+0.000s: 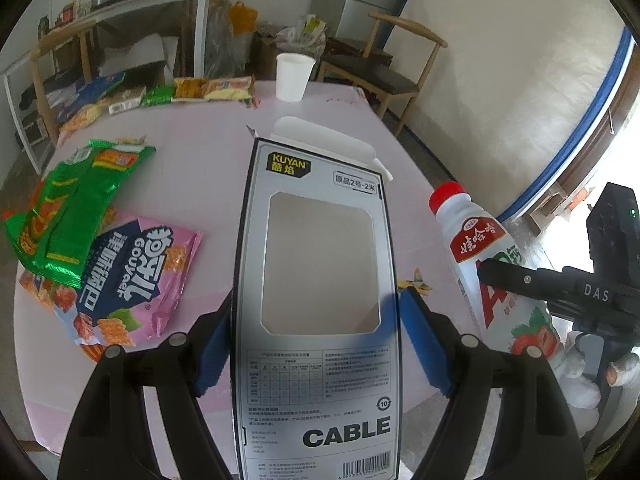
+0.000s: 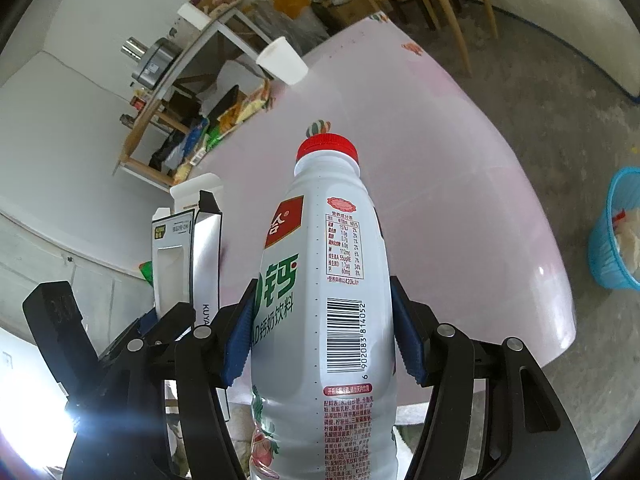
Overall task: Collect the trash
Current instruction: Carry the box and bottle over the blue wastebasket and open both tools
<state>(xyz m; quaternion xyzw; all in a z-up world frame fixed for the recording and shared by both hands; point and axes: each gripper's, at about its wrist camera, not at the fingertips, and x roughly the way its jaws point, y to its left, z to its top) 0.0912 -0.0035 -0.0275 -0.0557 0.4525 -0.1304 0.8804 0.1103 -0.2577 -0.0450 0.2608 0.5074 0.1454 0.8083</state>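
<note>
Left hand-held gripper (image 1: 316,344) clamps an empty cable box (image 1: 316,264) above the pink desk (image 1: 208,152) | right hand-held gripper (image 2: 320,336) grips a red-capped milk-drink bottle (image 2: 324,280) | snack wrappers (image 1: 100,240) lie at nine o'clock | paper cup (image 1: 293,77) at twelve | blue wastebasket (image 2: 616,232) on floor at three

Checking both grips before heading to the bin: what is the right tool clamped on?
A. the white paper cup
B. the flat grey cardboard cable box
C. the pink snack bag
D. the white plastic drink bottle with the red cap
D: in the right wrist view the right tool has its blue pads pressed on both sides of the white plastic drink bottle with the red cap; the left tool holds the box.
</note>
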